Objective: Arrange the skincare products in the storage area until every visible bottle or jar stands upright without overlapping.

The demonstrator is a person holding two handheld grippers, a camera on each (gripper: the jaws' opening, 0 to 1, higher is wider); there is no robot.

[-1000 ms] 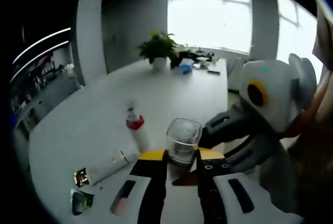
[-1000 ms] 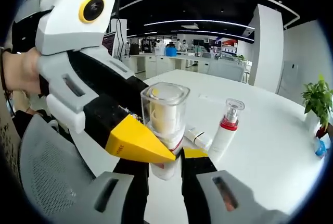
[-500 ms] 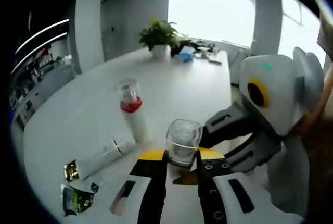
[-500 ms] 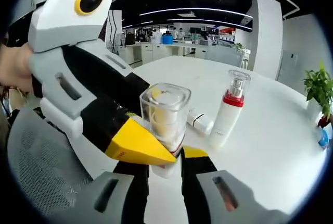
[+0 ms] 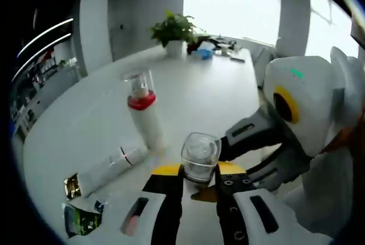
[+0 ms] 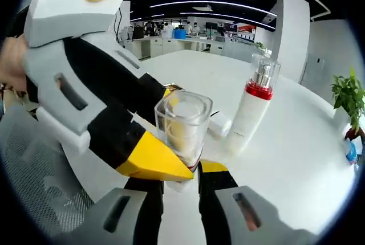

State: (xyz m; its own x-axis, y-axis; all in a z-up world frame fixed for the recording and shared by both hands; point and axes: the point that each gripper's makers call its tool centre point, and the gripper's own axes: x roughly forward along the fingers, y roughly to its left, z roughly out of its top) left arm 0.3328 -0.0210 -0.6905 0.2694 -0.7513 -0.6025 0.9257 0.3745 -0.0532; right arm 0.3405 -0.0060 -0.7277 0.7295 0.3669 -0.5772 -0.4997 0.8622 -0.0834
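Between both grippers: clear-capped jar, upright, clamped by left gripper and right gripper; pump bottle upright beyond, tube lying flat on counter.

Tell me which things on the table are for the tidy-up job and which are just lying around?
For the job:
- capped bottle, held by both grippers, left and right
- pump bottle, standing
- tube, lying down

Just lying about:
- plant
- green packet
- clutter at the table's far end

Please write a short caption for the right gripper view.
Both grippers hold a clear-capped bottle beside an upright pump bottle.
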